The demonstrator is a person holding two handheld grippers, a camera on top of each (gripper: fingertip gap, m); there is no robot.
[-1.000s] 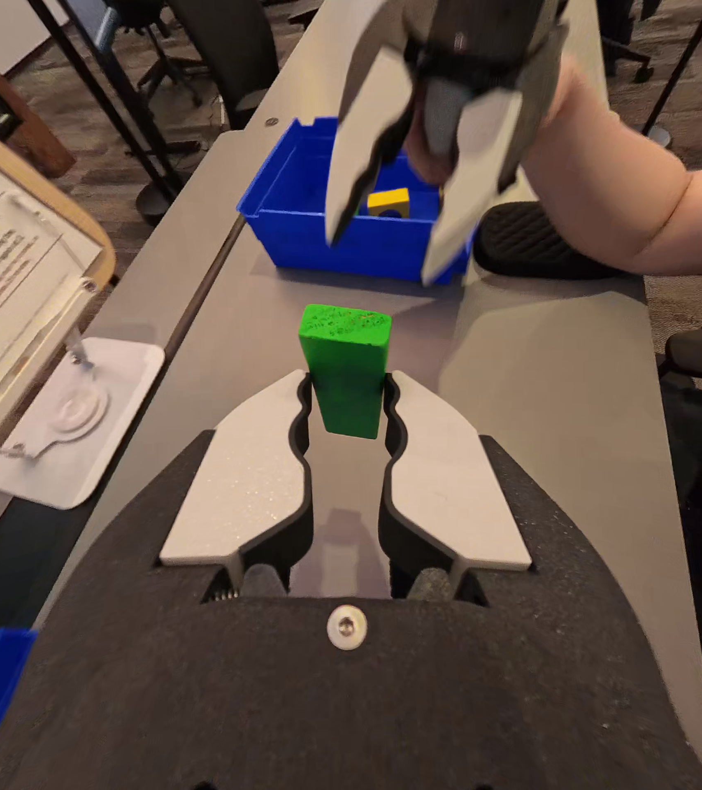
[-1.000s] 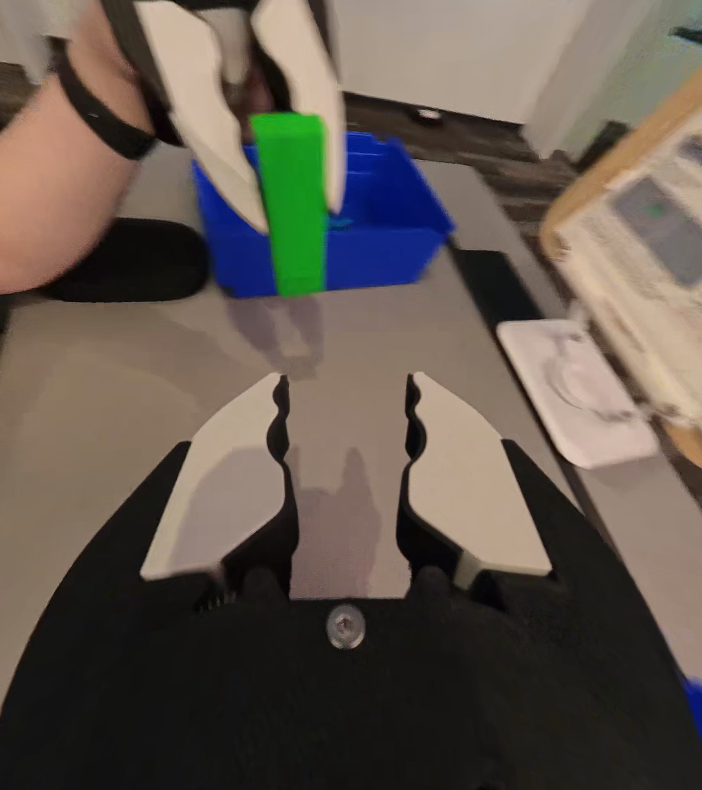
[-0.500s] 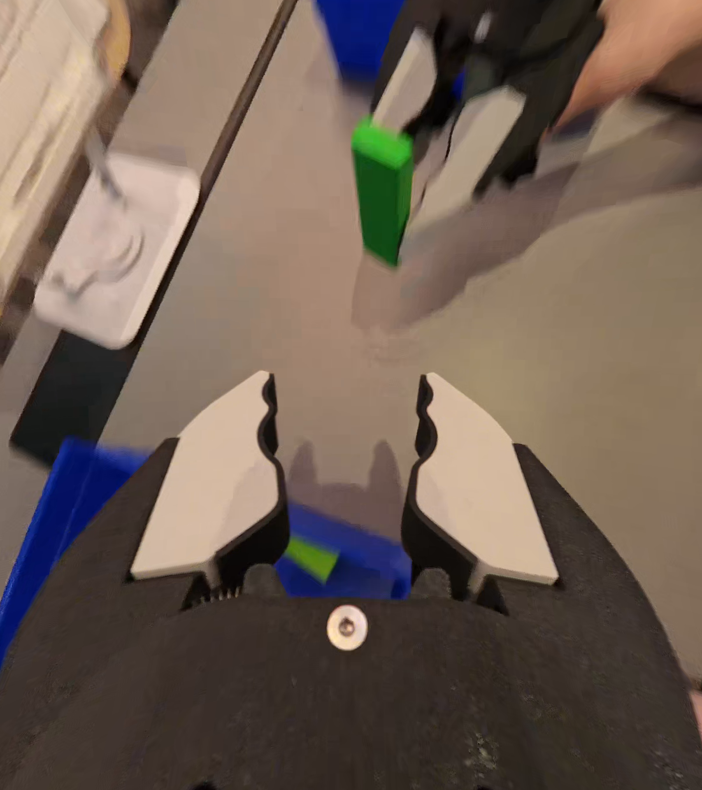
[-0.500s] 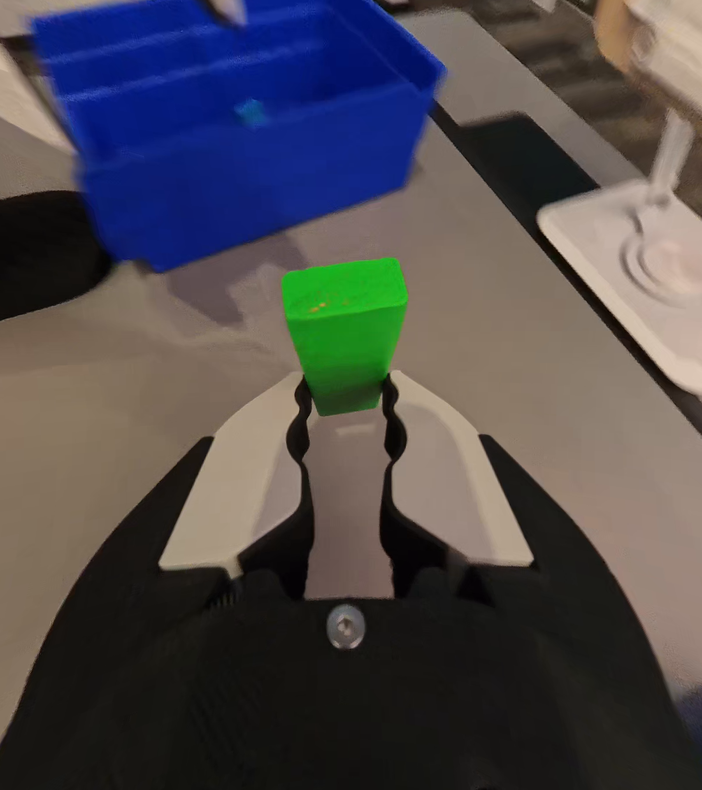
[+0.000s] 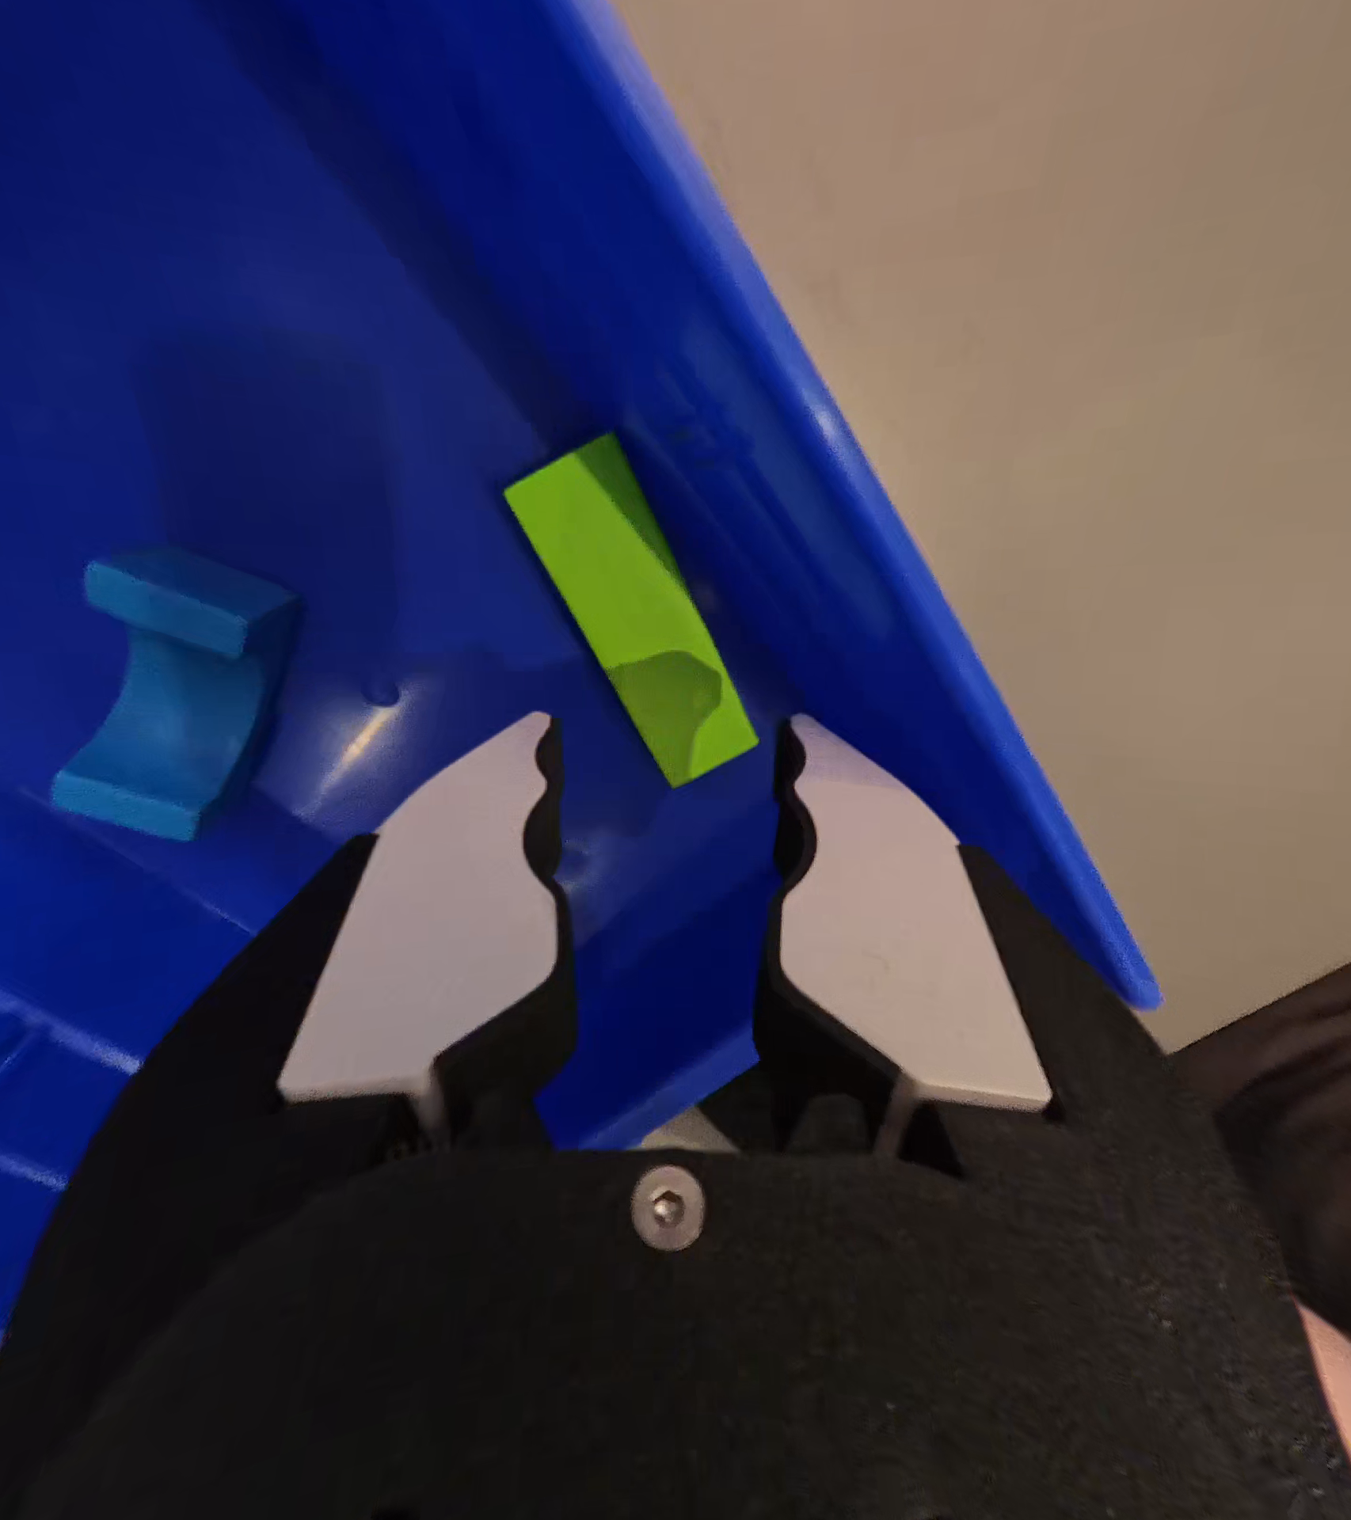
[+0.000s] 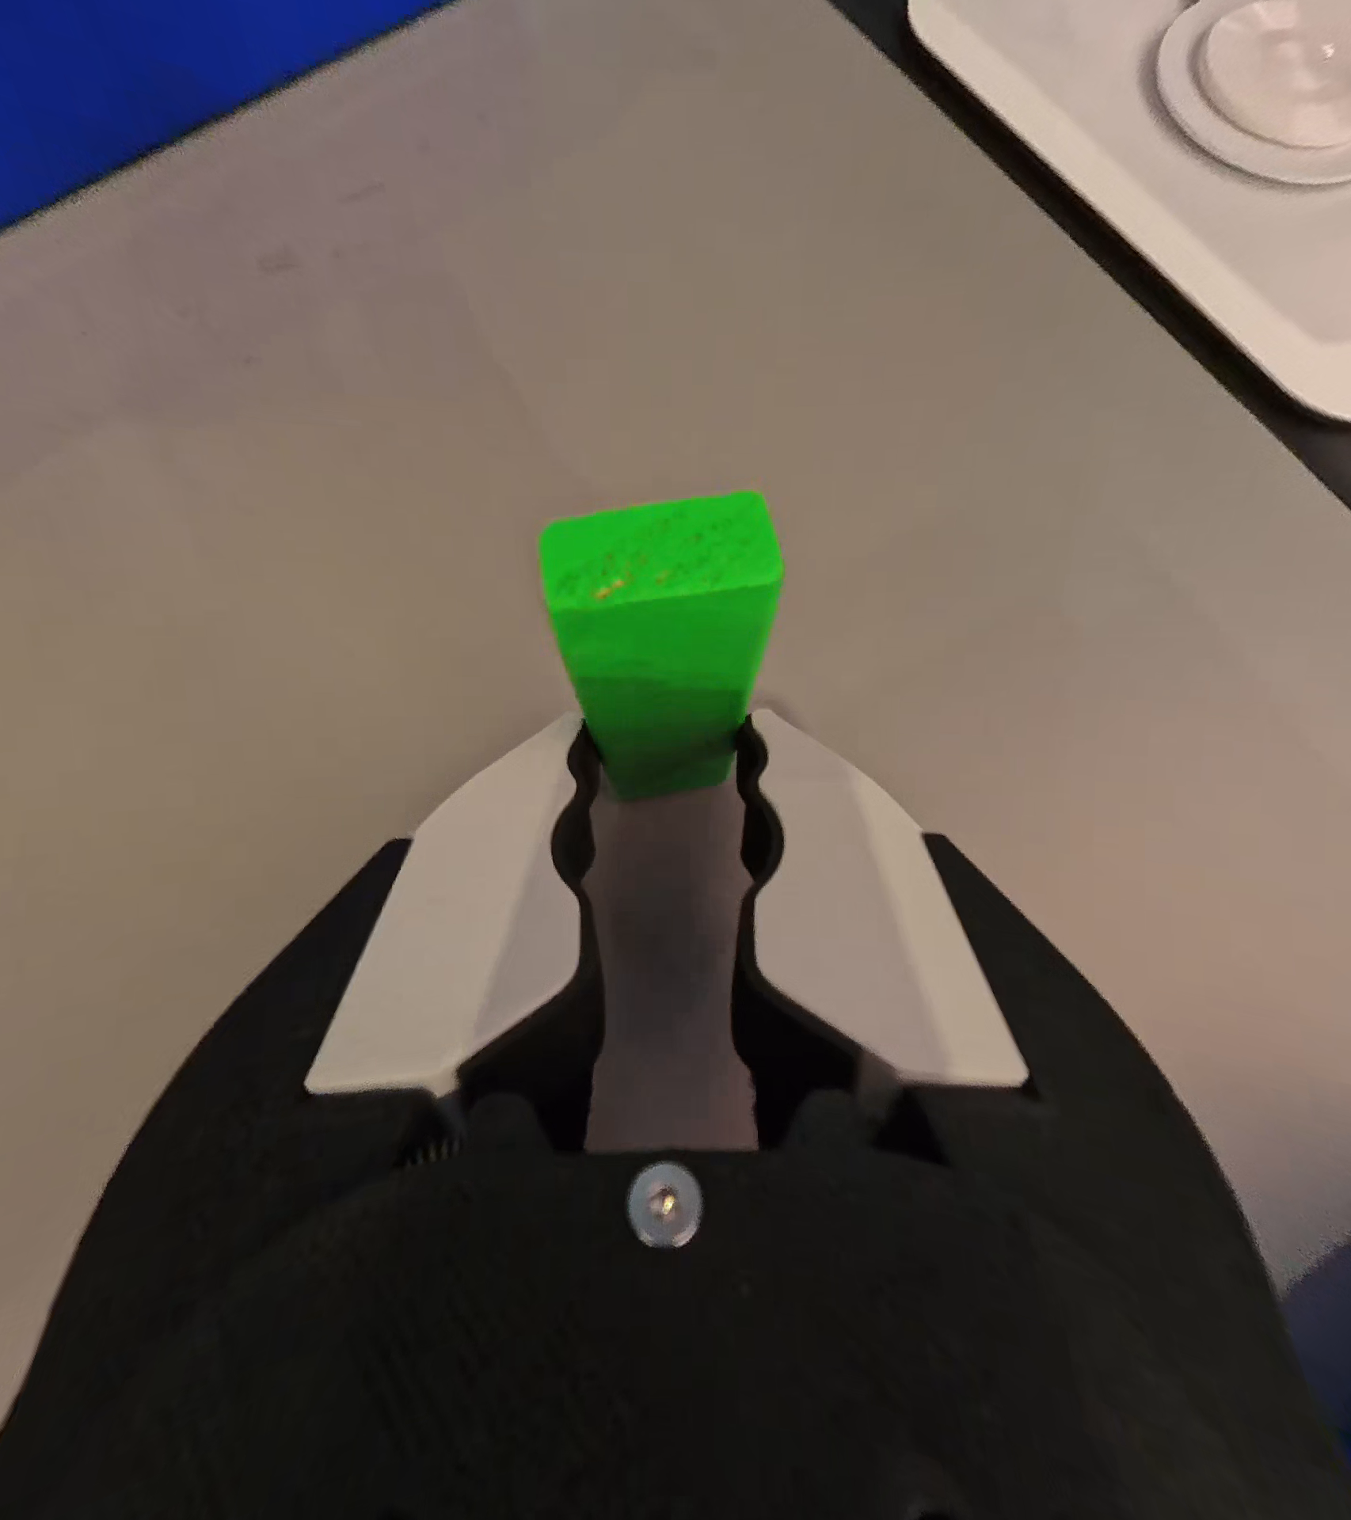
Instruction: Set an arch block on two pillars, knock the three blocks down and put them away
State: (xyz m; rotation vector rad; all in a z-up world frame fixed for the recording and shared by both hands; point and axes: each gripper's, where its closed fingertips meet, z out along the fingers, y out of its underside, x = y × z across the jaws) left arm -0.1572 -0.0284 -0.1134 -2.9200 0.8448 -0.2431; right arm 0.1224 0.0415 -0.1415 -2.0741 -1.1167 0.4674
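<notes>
Left wrist view: looking down into a deep blue plastic bin [image 5: 327, 288], its slanted right wall [image 5: 861, 510] running from top centre to lower right and fencing the inside off from the beige-grey tabletop [image 5: 1108, 329] beyond. Left gripper [image 5: 668, 728] hanging released over the bin floor, jaws spread wide with nothing between them, right fingertip [image 5: 837, 769] close against the bin's wall. Lying flat on the bin floor, a lime-green rectangular wooden pillar block [image 5: 627, 609], tucked along the foot of that wall, its near end just ahead of the spread jaws and partly shaded. Resting farther left on the same floor, well apart from the green piece, a light blue wooden arch block [image 5: 174, 695], on its side with the curved hollow showing. Showing at the lower right edge, a dark fabric patch and a bit of a person's hand. Right wrist view: right gripper [image 6: 664, 740] clenched on a second bright green rectangular wooden pillar block [image 6: 660, 625], gripping its lower end, the block standing up ahead of the fingers over the grey table surface [image 6: 244, 493]. Peeking in at the top left corner, a blue bin edge [image 6: 39, 107]; sitting at the top right, near the table's dark edge strip, a white plastic base plate with a clear round suction cup [image 6: 1232, 164], well clear of the block.
</notes>
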